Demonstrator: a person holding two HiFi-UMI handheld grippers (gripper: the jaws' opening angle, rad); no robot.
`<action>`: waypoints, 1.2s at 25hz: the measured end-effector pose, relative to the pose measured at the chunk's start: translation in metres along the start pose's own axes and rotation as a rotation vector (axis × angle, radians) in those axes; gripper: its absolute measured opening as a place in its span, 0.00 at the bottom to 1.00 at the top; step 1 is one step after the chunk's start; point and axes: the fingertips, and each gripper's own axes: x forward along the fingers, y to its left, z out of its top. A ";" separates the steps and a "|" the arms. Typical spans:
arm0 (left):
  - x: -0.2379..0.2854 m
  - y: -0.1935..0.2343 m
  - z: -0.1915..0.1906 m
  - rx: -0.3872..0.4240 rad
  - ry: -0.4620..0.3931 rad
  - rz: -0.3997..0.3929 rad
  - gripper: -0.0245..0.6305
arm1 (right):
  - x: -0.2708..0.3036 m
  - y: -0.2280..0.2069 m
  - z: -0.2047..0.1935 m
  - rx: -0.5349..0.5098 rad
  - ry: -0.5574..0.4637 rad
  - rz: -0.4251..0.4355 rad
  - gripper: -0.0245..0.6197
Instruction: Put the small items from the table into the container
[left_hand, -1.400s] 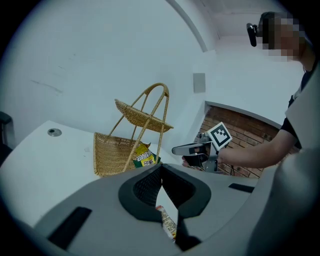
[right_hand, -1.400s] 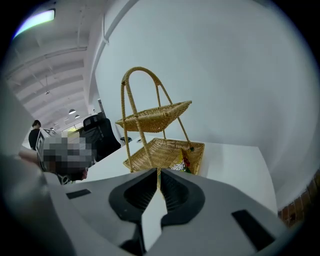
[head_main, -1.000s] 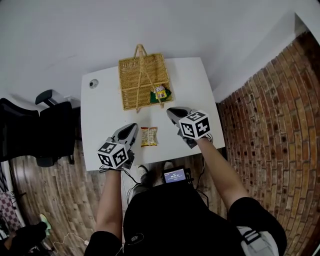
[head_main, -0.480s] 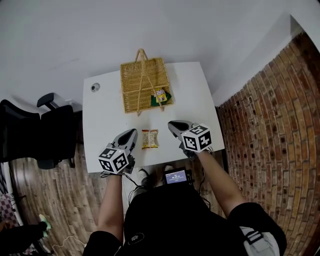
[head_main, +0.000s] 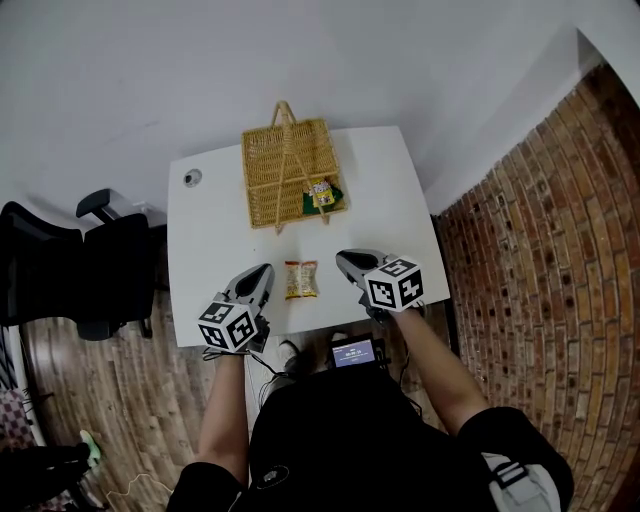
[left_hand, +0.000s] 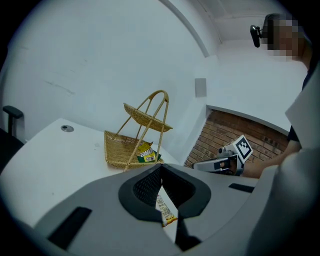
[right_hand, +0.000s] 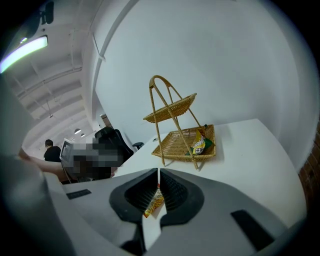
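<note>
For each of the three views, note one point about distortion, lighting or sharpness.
Head view: even light, brick wall bowed by the lens. Left gripper view: dark rounded corners, basket sharp. Right gripper view: ceiling lamp glares top left.

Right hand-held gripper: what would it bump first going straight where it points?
Probably the orange snack packet on the white table, seen just beyond the shut right hand-held gripper. Depth is unclear; bare table might come first.

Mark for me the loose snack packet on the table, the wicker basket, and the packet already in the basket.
loose snack packet (head_main: 300, 279), head view, middle of its wrapper
wicker basket (head_main: 268, 175), head view, bare weave on its left half
packet in the basket (head_main: 321, 192), head view, its yellow front
</note>
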 end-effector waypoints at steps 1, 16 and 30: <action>-0.001 0.001 -0.001 -0.001 0.003 0.002 0.05 | 0.000 0.001 0.000 0.000 0.000 0.002 0.07; -0.011 0.026 -0.028 -0.045 0.113 0.075 0.14 | 0.010 0.006 -0.002 0.009 0.013 0.042 0.07; -0.005 0.062 -0.079 0.040 0.371 0.229 0.29 | 0.029 0.007 -0.006 -0.006 0.059 0.079 0.07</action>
